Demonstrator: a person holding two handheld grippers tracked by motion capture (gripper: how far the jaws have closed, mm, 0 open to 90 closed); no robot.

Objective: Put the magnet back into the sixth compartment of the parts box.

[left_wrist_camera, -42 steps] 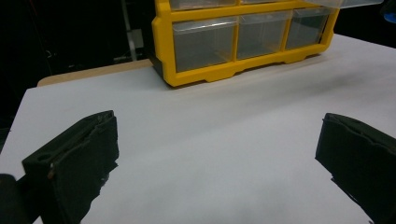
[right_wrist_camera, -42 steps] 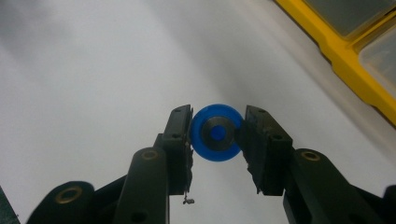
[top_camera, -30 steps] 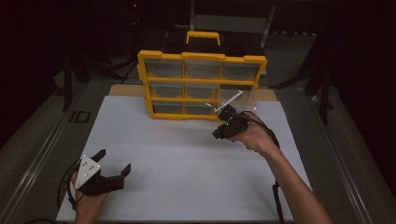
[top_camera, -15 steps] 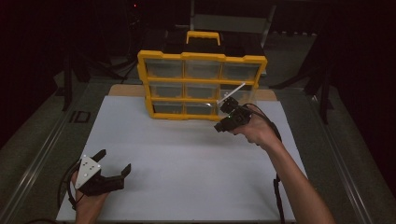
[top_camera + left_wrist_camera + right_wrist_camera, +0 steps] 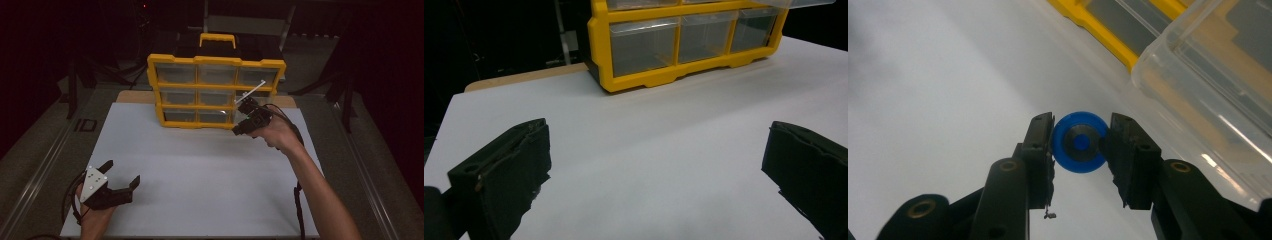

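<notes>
High view: we note the right gripper (image 5: pixel 244 114) has risen from the white mat (image 5: pixel 200 170) toward the pulled-out clear drawer (image 5: pixel 250 95) of the yellow organizer (image 5: pixel 215 92); we judge a drop-in is next. The left gripper (image 5: pixel 122 180) rests unmoved at the near left.

Left gripper view: its jaws stand wide apart, nothing between them.

Right gripper view: the jaws clamp a blue disc (image 5: pixel 1079 142), just beside the drawer's rim (image 5: pixel 1168 55).

The pulled-out clear drawer (image 5: pixel 1208 85) is cut off by the right gripper view's edge.
</notes>
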